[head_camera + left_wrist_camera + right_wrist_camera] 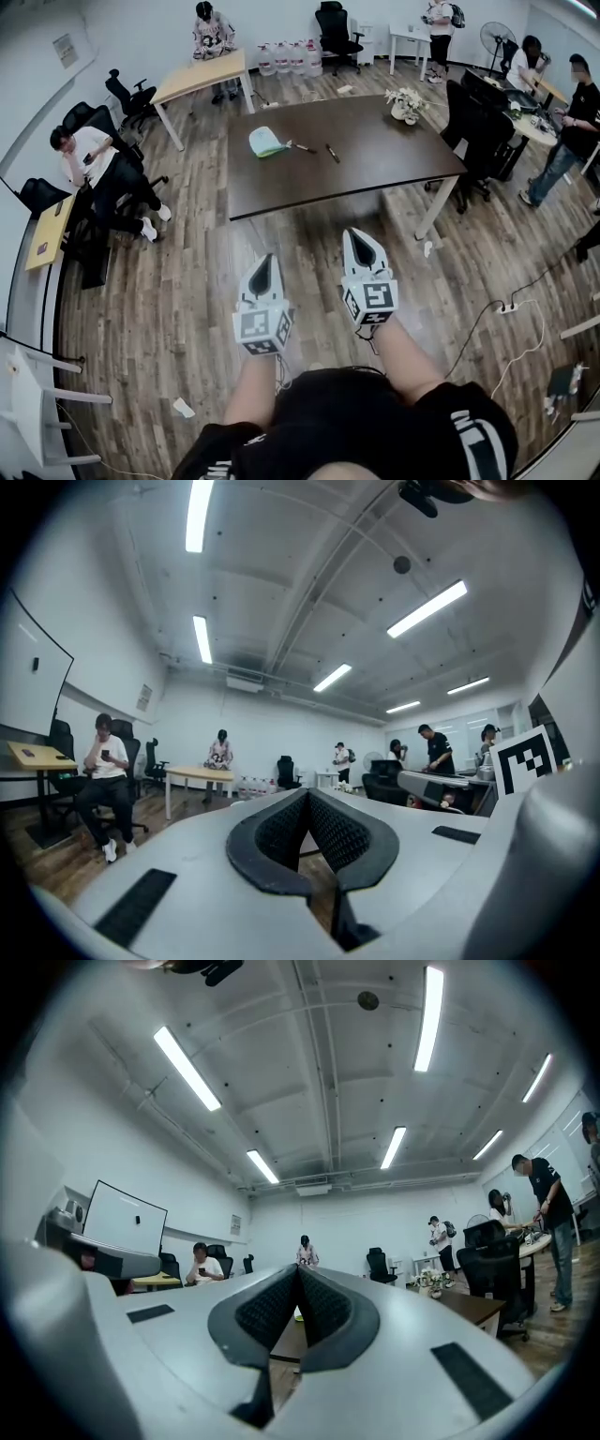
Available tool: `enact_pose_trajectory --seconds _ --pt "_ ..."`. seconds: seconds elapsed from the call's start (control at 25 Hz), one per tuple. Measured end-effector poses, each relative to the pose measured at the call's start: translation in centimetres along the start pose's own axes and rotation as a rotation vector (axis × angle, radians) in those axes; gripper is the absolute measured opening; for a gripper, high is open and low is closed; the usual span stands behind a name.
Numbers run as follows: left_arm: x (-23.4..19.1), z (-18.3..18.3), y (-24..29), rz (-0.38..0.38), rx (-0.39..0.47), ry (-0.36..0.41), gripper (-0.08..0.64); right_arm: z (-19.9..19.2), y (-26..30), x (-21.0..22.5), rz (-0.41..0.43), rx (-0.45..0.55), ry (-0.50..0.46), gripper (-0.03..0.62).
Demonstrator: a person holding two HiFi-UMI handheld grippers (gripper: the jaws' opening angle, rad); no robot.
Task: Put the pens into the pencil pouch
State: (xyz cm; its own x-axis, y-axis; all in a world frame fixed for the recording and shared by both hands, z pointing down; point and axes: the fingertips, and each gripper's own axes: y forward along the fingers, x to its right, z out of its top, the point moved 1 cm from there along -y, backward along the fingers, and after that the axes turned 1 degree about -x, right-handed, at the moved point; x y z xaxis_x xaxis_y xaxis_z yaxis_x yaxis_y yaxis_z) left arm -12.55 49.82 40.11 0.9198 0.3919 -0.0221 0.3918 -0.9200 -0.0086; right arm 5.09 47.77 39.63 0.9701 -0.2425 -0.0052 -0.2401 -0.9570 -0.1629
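We stand back from the table, both grippers empty.

Our left gripper [263,264] and right gripper [362,240] have their jaws pressed together on nothing, well short of the dark table [375,159]. There the pencil pouch [267,142] lies with two pens [305,148] just beside it. The thin pens could roll away under a careless pinch. Only the head view shows them plainly, while the gripper views confirm the closed jaws.
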Motion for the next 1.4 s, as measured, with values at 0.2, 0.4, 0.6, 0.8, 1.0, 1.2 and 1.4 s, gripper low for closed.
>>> enact_pose_trajectory --seconds 0.2,0.4,0.6,0.8,1.0,1.2,1.4 --pt "-0.8 -0.1 1.1 -0.008 0.003 -0.004 0.002 -0.4 1.2 0.1 -0.006 -0.005 0.009 0.001" --pt "-2.3 0.0 2.1 -0.028 0.013 -0.004 0.002 -0.8 2.8 -0.5 -0.024 -0.002 0.01 0.001" --pt "-4.2 -0.2 2.8 -0.042 0.014 0.003 0.002 -1.0 3.9 -1.4 -0.047 0.009 0.016 0.002" --pt "-5.4 -0.1 4.0 -0.047 0.023 0.014 0.002 -1.5 5.8 -1.4 -0.054 0.018 0.02 0.002" --pt "-7.7 0.3 6.2 -0.036 0.044 0.026 0.002 -1.7 9.2 -1.5 -0.047 0.039 0.025 0.002" --pt "-10.0 0.1 9.9 -0.015 0.055 0.043 0.002 -2.4 13.7 -0.5 -0.032 0.063 0.01 0.002" --pt "-12.7 -0.3 16.1 0.003 0.048 0.05 0.002 -4.3 20.4 1.9 -0.034 0.054 0.017 0.002"
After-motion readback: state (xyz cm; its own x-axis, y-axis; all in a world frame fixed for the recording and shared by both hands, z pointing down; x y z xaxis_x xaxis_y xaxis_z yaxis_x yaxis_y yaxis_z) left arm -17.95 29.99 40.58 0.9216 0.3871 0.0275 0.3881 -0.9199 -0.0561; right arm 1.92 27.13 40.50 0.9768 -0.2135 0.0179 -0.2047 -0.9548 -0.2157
